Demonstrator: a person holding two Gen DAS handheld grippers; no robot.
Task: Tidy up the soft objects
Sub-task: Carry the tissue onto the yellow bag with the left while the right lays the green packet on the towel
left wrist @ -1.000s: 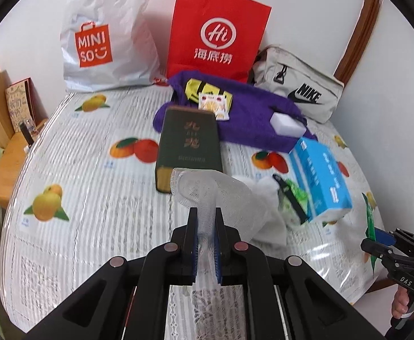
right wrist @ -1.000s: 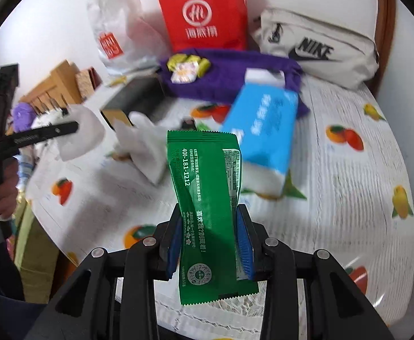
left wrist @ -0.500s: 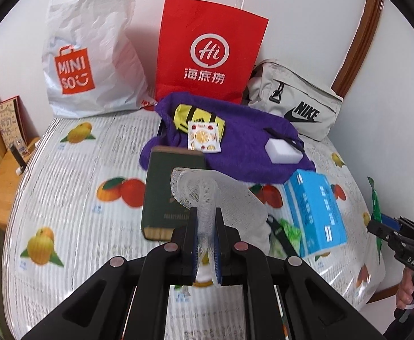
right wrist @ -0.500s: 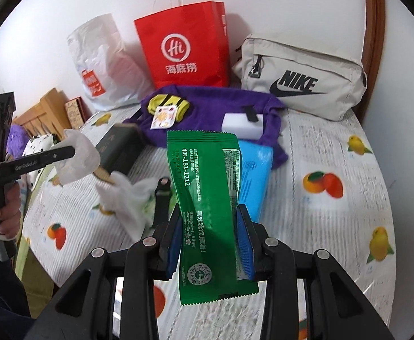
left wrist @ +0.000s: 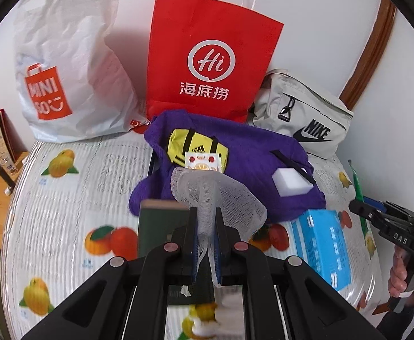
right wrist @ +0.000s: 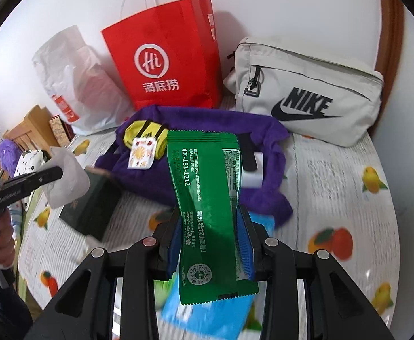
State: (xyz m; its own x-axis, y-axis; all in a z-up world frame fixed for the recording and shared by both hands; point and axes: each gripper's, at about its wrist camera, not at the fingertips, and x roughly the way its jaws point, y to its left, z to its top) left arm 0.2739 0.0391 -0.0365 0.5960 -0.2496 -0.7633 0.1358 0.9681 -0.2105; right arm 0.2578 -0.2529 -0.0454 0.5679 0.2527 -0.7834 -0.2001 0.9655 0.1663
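Soft goods fill both tools above a table [left wrist: 65,187] covered in fruit-print plastic. At left, the left gripper [left wrist: 207,238] is pinched tight on a white mesh cloth [left wrist: 215,195], a limp, open-weave piece that droops over the fingertips and fans out ahead of them; it looks feather-light and likely to snag, so a bunched fold, as here, seems the safest hold. Beneath it lies a dark green book [left wrist: 156,226]. Further back, a purple towel [left wrist: 252,153] carries a yellow pouch [left wrist: 192,144], a small sachet [left wrist: 204,161] and a white sponge block [left wrist: 292,182]. At right, the right gripper [right wrist: 209,238] clamps a green foil packet [right wrist: 207,198] across its middle, held upright in the air; the glossy wrapper looks slippery and crinkly, yielding under pressure. A blue tissue pack [right wrist: 207,314] sits below it.
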